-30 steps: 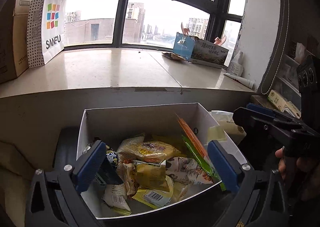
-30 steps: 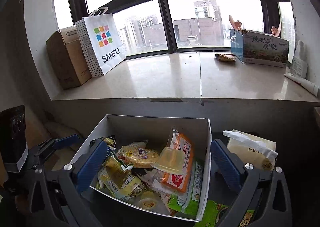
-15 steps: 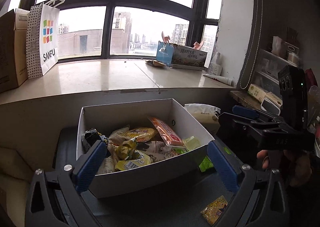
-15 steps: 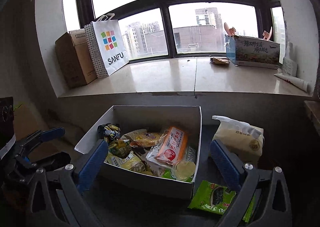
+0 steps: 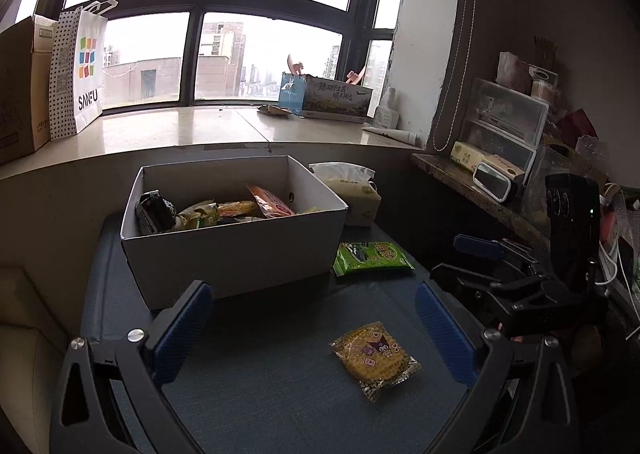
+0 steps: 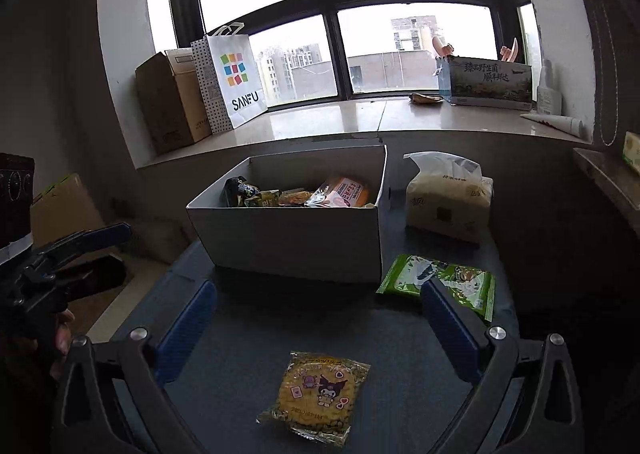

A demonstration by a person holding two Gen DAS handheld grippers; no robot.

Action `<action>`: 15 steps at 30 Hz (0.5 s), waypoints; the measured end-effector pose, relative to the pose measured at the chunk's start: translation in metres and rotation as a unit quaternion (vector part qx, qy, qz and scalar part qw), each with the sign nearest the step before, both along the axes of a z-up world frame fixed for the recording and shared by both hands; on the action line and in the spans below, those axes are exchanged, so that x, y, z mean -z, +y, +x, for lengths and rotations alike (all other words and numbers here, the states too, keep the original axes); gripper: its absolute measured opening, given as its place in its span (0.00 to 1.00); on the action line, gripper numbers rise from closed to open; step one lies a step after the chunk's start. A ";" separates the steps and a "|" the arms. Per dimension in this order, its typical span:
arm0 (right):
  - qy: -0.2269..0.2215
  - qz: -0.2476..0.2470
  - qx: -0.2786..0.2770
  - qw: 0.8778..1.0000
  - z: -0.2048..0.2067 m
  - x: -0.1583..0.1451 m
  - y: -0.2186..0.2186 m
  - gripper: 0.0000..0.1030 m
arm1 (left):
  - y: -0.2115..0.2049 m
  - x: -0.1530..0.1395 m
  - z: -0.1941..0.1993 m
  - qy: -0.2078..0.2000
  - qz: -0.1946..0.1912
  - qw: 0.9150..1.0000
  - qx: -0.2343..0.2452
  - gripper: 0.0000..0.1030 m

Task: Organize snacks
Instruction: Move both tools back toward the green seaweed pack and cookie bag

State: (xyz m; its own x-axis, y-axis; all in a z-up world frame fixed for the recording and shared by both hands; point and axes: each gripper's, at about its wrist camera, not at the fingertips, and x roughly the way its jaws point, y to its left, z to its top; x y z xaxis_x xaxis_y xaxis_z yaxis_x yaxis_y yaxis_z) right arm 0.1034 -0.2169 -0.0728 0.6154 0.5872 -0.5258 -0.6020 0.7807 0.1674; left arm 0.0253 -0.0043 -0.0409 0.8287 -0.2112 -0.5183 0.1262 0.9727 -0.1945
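A white cardboard box point(image 5: 236, 250) point(image 6: 296, 242) holding several snack packets stands on a dark blue table top point(image 5: 280, 394). A yellow cookie packet point(image 5: 375, 358) point(image 6: 316, 396) lies on the table in front of the box. A green snack packet point(image 5: 372, 257) point(image 6: 440, 281) lies to the right of the box. My left gripper point(image 5: 314, 328) is open and empty, above the table and short of the box. My right gripper point(image 6: 320, 328) is open and empty, with the cookie packet just below the gap between its fingers.
A pack of tissues point(image 6: 446, 201) stands right of the box. A wide window sill point(image 6: 360, 121) behind carries a SANFU paper bag point(image 6: 232, 73), a brown carton point(image 6: 170, 101) and a printed box point(image 6: 488, 83). A cluttered shelf point(image 5: 500, 157) is at the right.
Both grippers have pulled back and up from over the box. The table in front of it, with the cookie packet and green packet, has come into view.
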 end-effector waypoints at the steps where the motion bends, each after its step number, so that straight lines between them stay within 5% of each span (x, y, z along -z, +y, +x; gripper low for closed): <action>1: 0.004 -0.002 -0.001 1.000 -0.004 0.007 -0.006 1.00 | -0.002 0.003 -0.004 0.002 -0.006 1.000 0.003 1.00; 10: 0.039 -0.051 0.022 0.998 0.006 0.046 -0.043 1.00 | 0.005 0.021 -0.005 0.030 -0.047 0.998 -0.001 1.00; 15: 0.016 -0.113 -0.030 0.993 0.047 0.051 -0.029 1.00 | 0.001 0.023 -0.003 0.032 -0.043 0.998 0.014 1.00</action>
State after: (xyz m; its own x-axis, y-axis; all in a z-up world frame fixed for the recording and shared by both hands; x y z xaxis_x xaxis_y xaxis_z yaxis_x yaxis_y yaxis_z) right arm 0.1501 -0.2455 -0.1240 0.5628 0.4870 -0.6680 -0.6465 0.7629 0.0115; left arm 0.0223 -0.0030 -0.0637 0.7881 -0.2789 -0.5488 0.1375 0.9487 -0.2848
